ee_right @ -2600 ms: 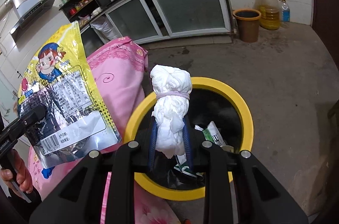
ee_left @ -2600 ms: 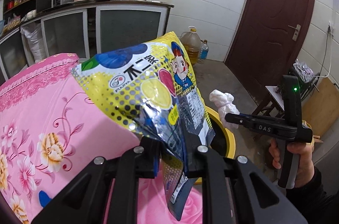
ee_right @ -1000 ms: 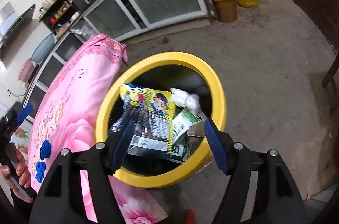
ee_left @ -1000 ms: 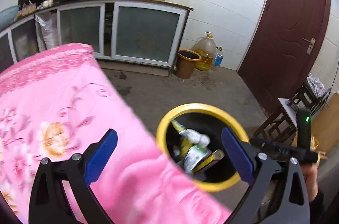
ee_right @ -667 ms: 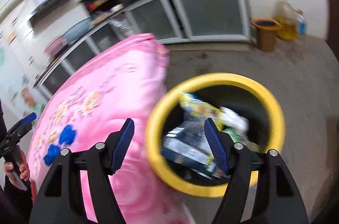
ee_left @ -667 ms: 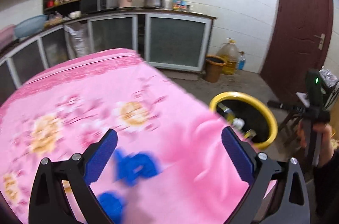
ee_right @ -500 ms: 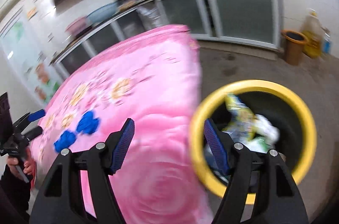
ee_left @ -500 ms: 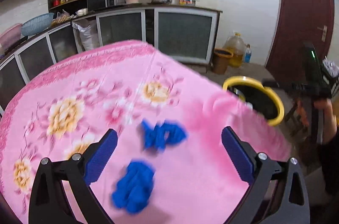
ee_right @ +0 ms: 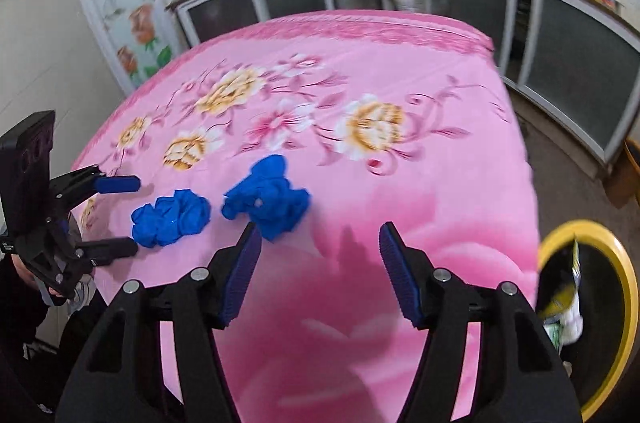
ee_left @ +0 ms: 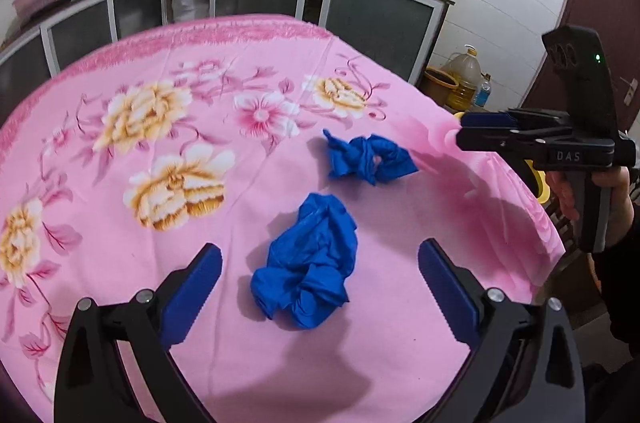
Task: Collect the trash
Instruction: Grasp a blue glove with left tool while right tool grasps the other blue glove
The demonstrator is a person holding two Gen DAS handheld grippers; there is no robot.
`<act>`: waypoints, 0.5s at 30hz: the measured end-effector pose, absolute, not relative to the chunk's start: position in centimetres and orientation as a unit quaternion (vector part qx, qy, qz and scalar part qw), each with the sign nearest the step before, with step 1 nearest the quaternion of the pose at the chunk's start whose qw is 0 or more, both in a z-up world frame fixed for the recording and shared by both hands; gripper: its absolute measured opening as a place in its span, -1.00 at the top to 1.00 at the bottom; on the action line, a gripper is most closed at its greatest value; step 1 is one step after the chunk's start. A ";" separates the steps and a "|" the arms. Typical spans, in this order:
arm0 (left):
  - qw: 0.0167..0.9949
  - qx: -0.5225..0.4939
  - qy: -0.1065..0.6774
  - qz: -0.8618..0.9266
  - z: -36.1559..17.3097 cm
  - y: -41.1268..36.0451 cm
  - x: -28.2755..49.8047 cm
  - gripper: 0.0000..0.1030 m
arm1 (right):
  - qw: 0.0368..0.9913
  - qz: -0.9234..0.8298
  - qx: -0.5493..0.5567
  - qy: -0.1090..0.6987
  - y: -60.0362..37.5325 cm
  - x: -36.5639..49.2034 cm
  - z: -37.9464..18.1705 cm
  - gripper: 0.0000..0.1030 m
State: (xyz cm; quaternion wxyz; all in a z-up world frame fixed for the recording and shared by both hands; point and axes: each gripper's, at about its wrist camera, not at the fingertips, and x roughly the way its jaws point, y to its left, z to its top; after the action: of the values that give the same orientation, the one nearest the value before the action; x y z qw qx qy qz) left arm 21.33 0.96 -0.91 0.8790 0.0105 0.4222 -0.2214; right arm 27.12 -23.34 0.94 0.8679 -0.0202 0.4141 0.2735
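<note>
Two crumpled blue gloves are seen on the pink flowered table, with both claws empty above it.

The left claw (ee_left: 318, 287) is held spread wide, and the nearer blue glove (ee_left: 310, 269) is framed between its fingers without being touched by the pads. The farther blue glove (ee_left: 368, 159) lies just beyond it on the tablecloth (ee_left: 160, 143), apart from the first. The right claw (ee_right: 320, 265) is seen parted with nothing between its fingers, its jaws closing; the farther glove is found just ahead of its left fingertip. The yellow-rimmed bin (ee_right: 600, 303) is placed on the floor beside the table edge, and a snack bag (ee_right: 568, 287) and other wrappers are seen inside it.
</note>
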 end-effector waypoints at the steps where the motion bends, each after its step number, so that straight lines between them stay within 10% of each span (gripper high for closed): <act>1: 0.876 0.007 0.427 -0.224 -1.1 1.0 21.5 -0.84 | 0.865 0.279 -0.023 0.416 -22.8 27.4 0.9 -0.14; 15: 0.856 -0.012 0.465 -0.226 -3.2 0.6 24.0 -0.84 | 0.825 0.316 -0.063 0.464 -17.5 31.1 -2.2 0.08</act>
State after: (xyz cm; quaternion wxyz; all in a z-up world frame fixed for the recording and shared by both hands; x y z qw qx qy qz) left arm 24.02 0.57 -3.22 0.8561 -0.0123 0.4647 -0.2259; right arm 31.06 -17.50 -2.16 0.8254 -0.0632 0.4635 0.3162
